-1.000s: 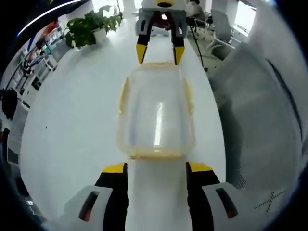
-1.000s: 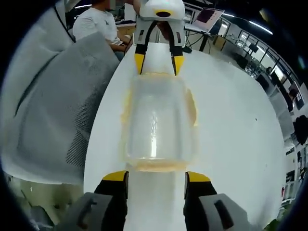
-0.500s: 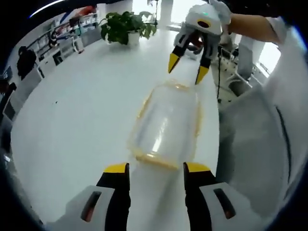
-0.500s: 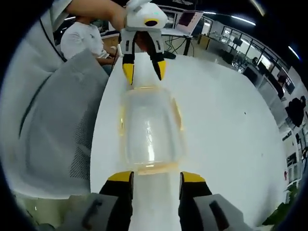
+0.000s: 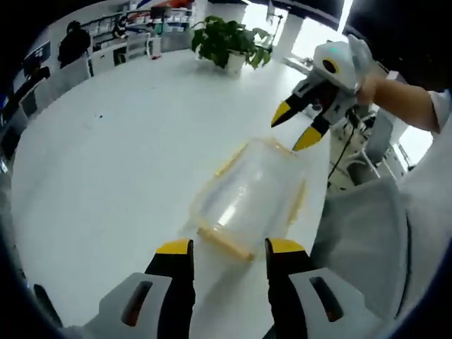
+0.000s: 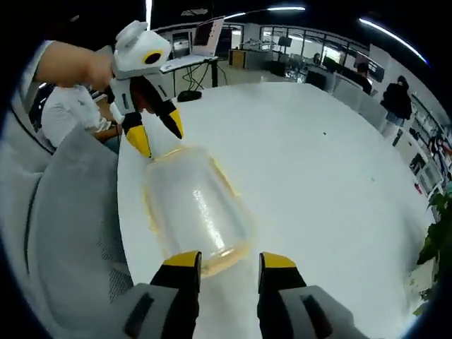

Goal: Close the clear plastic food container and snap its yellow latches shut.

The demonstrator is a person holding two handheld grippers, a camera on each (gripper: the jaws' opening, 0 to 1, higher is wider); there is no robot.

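Left gripper view shows us our left hand-held gripper (image 5: pixel 220 248) open just short of the clear food container (image 5: pixel 248 200) on the white worktop (image 5: pixel 106 162), while our right hand-held gripper (image 5: pixel 298 129), also open, hovers at its far end.

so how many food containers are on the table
1: the clear container with yellow latches, lying on the white table between the left gripper and the right gripper.
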